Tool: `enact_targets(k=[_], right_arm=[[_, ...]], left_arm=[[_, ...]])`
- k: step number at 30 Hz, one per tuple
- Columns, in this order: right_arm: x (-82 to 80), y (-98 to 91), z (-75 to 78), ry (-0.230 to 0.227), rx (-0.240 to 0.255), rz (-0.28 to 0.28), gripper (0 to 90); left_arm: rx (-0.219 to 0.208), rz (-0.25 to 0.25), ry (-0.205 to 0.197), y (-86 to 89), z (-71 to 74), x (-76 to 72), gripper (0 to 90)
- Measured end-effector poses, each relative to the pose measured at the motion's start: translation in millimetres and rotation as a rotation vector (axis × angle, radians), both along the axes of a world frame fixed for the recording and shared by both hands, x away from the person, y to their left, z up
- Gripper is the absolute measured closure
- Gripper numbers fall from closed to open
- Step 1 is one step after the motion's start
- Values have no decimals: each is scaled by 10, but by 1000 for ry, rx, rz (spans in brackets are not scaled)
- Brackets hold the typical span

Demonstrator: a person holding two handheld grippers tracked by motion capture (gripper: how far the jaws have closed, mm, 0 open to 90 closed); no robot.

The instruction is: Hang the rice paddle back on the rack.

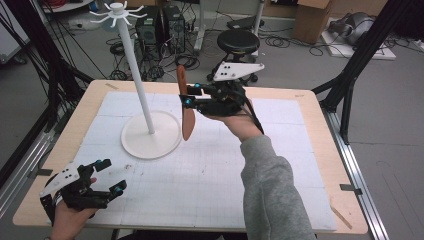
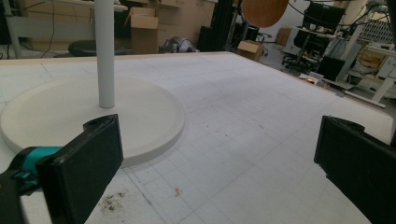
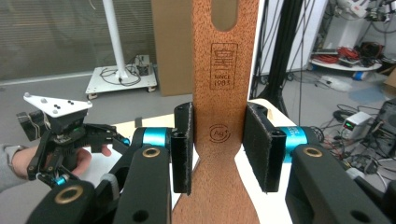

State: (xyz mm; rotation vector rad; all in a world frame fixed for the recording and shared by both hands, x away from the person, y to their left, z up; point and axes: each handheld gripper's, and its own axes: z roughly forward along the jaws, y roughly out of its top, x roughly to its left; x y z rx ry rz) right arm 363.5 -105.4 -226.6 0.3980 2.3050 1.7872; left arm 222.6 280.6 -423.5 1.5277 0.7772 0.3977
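Note:
A brown wooden spatula (image 1: 188, 122) hangs upright above the white mat, blade down, just right of the white stand. My right gripper (image 1: 191, 95) is shut on its narrow neck. In the right gripper view the two pads press the spatula (image 3: 219, 93) from both sides, and my right gripper (image 3: 218, 149) sits below the slot in the handle. The stand has a round base (image 1: 151, 136), a tall pole (image 1: 135, 65) and a ring of hooks (image 1: 118, 15) on top. My left gripper (image 1: 114, 175) rests open near the table's front left corner, with nothing between its jaws (image 2: 219, 158).
A white gridded mat (image 1: 210, 170) covers the wooden table (image 1: 320, 110). The stand's base (image 2: 70, 112) lies close ahead of the left gripper. Behind the table stand a black stool (image 1: 239, 42), computer towers and cables; a black tripod leg (image 1: 350, 75) rises at the right.

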Motion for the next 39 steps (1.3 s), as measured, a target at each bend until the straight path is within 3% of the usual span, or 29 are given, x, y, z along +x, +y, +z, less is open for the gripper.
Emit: enact_targets(k=[4, 10, 28, 39], right_arm=[[53, 132, 49, -4, -12, -2, 643], [109, 217, 101, -14, -18, -10, 643], [239, 312, 315, -45, 2, -46, 643], [262, 473, 453, -64, 7, -46, 643]], left_arm=[[-65, -1, -6, 14, 25, -11, 18], [-40, 4, 0, 32, 12, -27, 17], [-43, 21, 3, 61, -1, -57, 17], [-41, 21, 6, 71, -2, -68, 18]])
